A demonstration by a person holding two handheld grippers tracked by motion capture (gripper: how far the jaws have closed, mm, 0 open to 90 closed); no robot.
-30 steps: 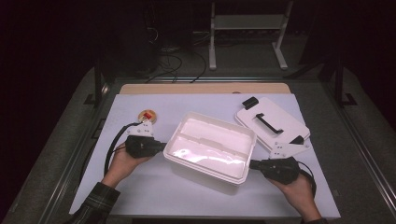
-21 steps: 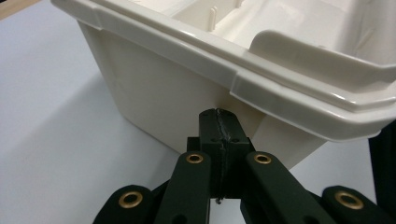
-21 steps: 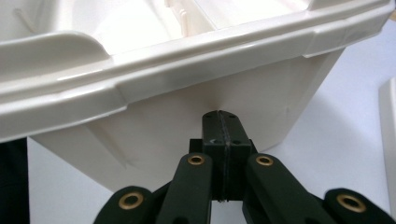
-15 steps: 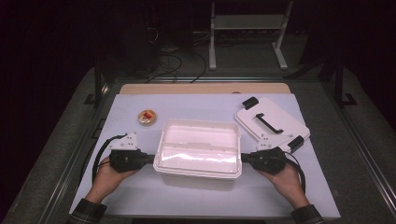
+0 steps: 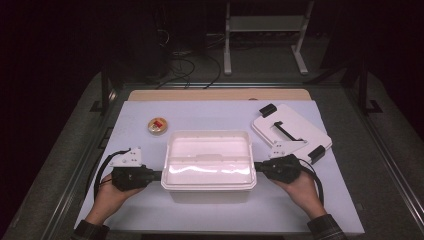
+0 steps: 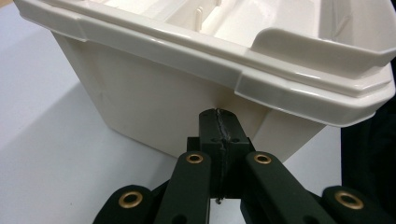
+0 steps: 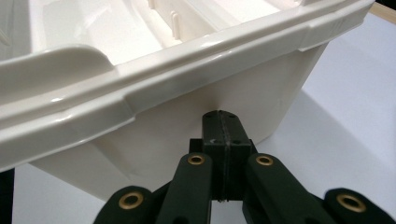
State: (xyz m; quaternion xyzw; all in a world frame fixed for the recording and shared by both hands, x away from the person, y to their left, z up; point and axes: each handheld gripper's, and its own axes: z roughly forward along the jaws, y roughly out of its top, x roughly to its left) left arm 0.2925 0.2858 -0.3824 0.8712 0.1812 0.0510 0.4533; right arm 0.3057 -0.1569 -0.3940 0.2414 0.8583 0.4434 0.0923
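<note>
A white open plastic bin [image 5: 208, 165] stands square in the middle of the table, its inside bare. My left gripper [image 5: 159, 174] is shut with nothing in it, and its tips press against the bin's left end wall under the rim [image 6: 154, 51]. My right gripper [image 5: 257, 168] is shut and empty too, with its tips against the bin's right end wall [image 7: 224, 95]. The bin's white lid [image 5: 291, 130], with a black handle and black clips, lies flat at the back right. A small round tin [image 5: 157, 125] with a red label sits at the back left.
The white table mat [image 5: 210, 220] has bare room in front of the bin and along both sides. A wooden strip [image 5: 215, 95] runs along its far edge. Metal rails [image 5: 385, 150] flank the table, with cables and a stand on the dark floor beyond.
The bin has turned from a skewed stand to square with the table and slid nearer. Both grippers moved with it, the left one towards the near left, the right one slightly inwards.
</note>
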